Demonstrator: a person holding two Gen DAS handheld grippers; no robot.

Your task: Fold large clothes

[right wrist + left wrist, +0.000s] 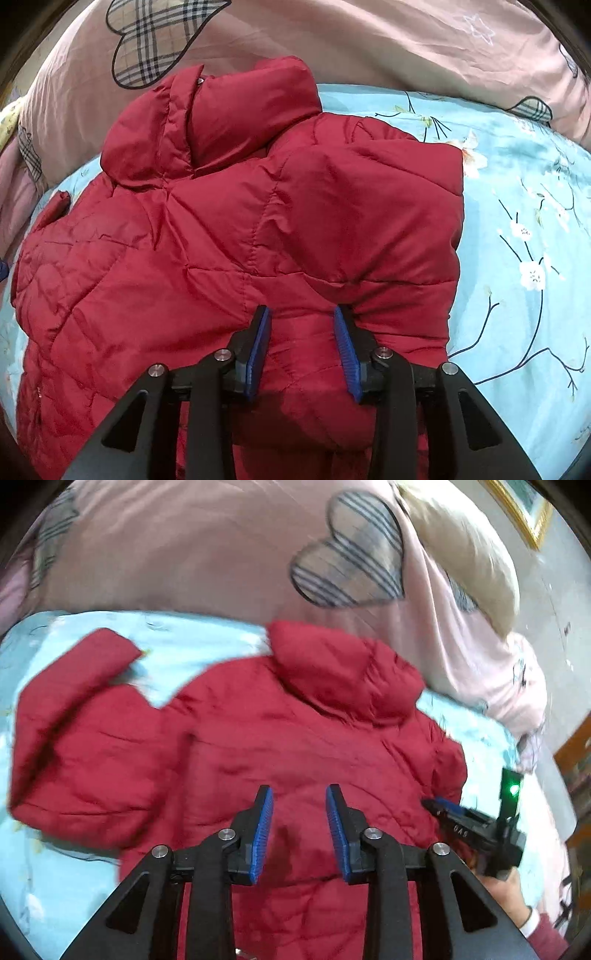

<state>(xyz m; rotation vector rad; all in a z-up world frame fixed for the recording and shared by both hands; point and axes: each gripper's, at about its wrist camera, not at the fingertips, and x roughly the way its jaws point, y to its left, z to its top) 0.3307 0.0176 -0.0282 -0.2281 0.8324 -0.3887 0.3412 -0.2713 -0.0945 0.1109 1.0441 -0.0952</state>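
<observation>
Nearest in the left wrist view, the left gripper point(299, 794) hovers over the lower back of a red quilted puffer jacket point(258, 746); its blue-padded jaws stand apart with only fabric seen beyond them, nothing pinched. In the right wrist view, the right gripper point(301, 314) is lowered onto the jacket point(221, 240); its jaws are parted and a ridge of red fabric bulges up between the pads, though a firm pinch cannot be confirmed. The left view also shows the right gripper point(439, 806) at the jacket's right edge, carried by a hand point(506, 890) with a dark red sleeve point(546, 938).

The jacket lies back-up on a light blue bedsheet point(517, 221) printed with white blossoms on dark branches. Its shell is glossy, stitched in diamond-like panels, and creased. One sleeve point(388, 206) is folded inward across the back; the other sleeve point(74, 709) is spread outward to the left, bent at the elbow. The hood point(221, 122) lies bunched at the far end, bearing a small snap.

Beyond, a pink duvet point(184, 554) with striped and plaid heart patches lies against the hood, and a beige pillow point(465, 554) is at the far right.
</observation>
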